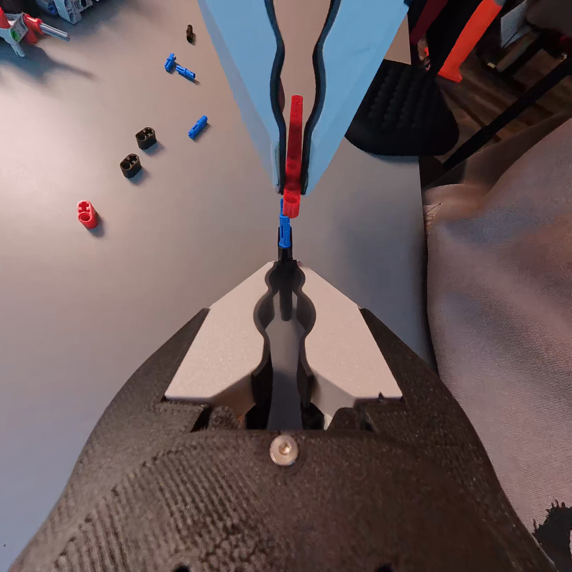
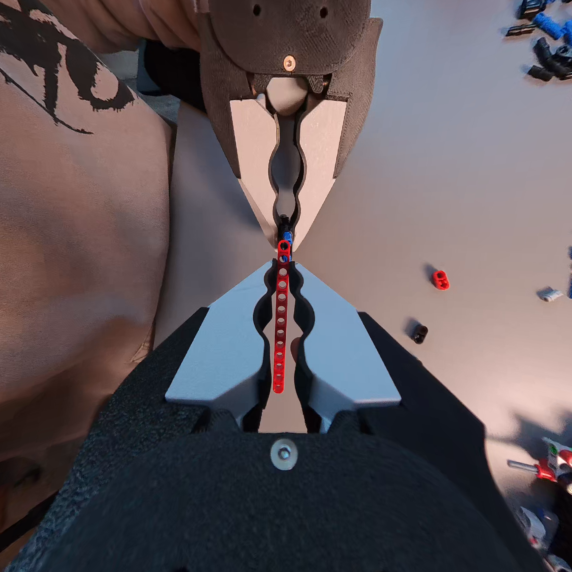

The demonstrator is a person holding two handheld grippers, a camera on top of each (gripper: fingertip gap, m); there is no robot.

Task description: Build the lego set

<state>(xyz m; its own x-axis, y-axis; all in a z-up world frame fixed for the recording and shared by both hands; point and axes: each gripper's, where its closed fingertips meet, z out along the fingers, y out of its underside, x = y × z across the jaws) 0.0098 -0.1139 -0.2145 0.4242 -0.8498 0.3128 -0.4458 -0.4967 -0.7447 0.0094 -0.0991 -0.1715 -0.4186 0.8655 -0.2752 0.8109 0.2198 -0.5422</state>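
My right claw [image 2: 283,263] clamps the red beam [image 2: 281,322] lengthwise, end hole facing the blue pin [image 1: 284,232] on the black axle [image 1: 285,291] my left claw [image 1: 285,263] grips, axes nearly collinear.

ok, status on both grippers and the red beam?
Left hand-held gripper shut on black axle with blue pin. Right hand-held gripper shut on red beam. Pin at beam's end hole. Nothing between.
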